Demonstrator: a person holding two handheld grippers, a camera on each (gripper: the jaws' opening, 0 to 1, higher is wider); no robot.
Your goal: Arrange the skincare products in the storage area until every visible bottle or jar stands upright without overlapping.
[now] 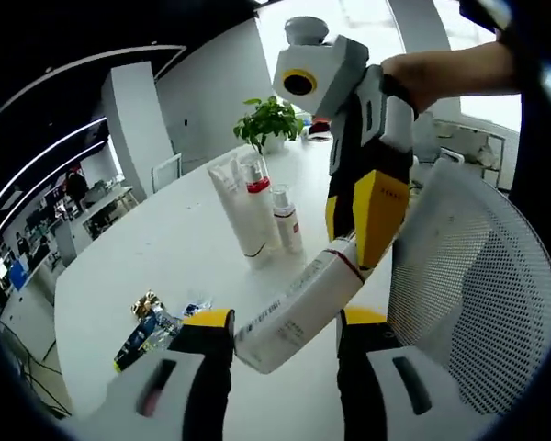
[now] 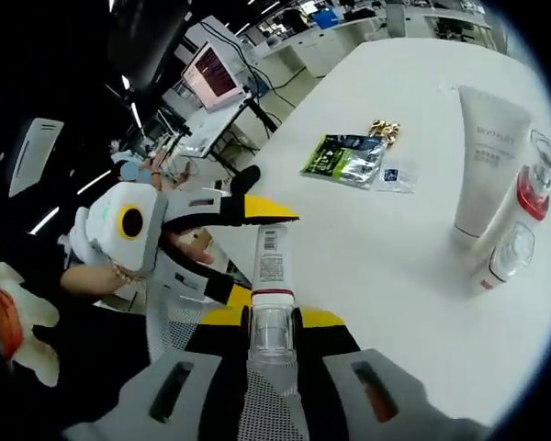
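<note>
White plastic bottle with a red band and clear cap [image 1: 298, 308] is held in the air above the white table [image 1: 165, 248], caught at both ends. Left gripper [image 1: 285, 335] has its yellow-tipped jaws closed on the bottle's base end; right gripper [image 2: 274, 322] is clamped on the capped end. Three skincare items stand upright, close together, on the table: a tall white tube [image 2: 485, 156], a red-collared bottle [image 2: 531, 188] and a small clear-capped bottle [image 2: 505, 257]. Sachets [image 2: 344, 156] lie well apart from them.
</note>
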